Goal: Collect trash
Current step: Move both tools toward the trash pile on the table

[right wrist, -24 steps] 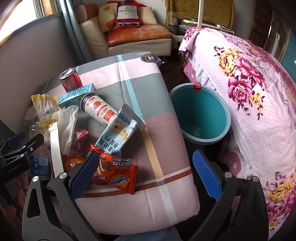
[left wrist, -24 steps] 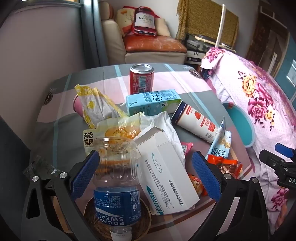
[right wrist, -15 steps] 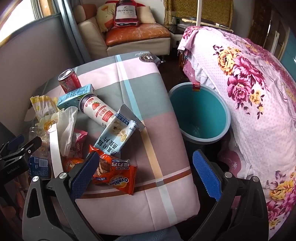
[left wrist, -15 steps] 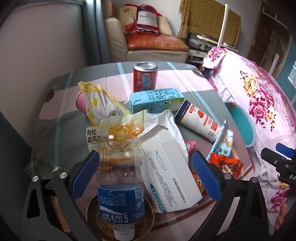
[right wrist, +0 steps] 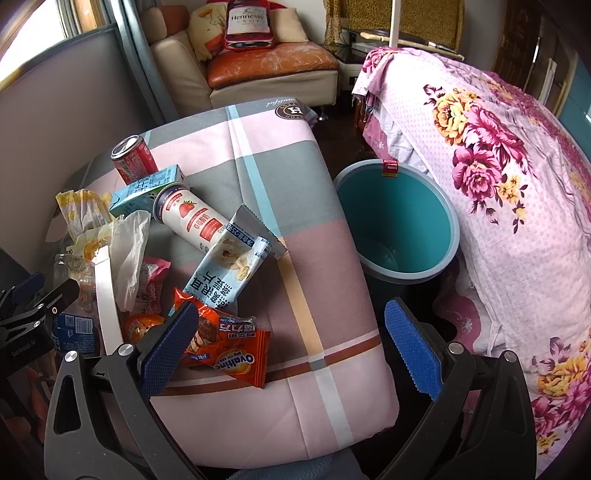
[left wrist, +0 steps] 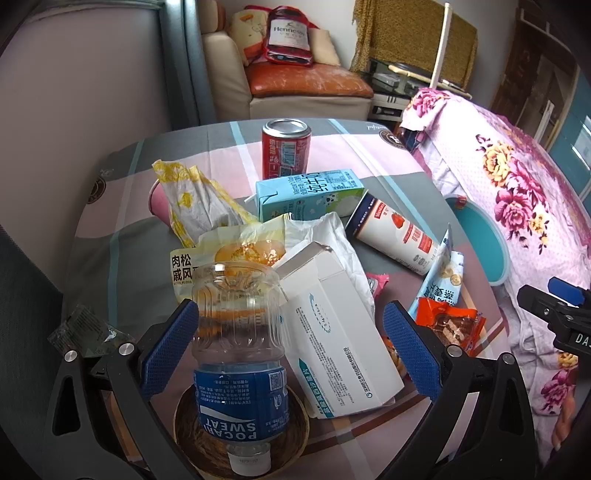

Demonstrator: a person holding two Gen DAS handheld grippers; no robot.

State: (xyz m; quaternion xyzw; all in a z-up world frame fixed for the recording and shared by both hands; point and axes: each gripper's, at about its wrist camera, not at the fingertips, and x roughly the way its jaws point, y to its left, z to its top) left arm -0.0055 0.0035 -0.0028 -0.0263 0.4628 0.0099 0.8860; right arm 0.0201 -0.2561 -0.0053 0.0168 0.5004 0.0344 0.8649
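With the open left tool [left wrist: 284, 347] now drawn nearer the clear plastic Pocari Sweat bottle [left wrist: 240, 347] inverted on the cloth-covered bench [right wrist: 295, 206], its first grasp appears imminent; the open right tool [right wrist: 288, 343] waits empty near the teal bin [right wrist: 448, 236].

Cream armchair with orange leather cushion [right wrist: 269, 61] carries a red Hennessy bag [right wrist: 246, 23]; pink floral bedspread [right wrist: 498, 155] adjacent; round woven coaster [left wrist: 192, 435] on counter.
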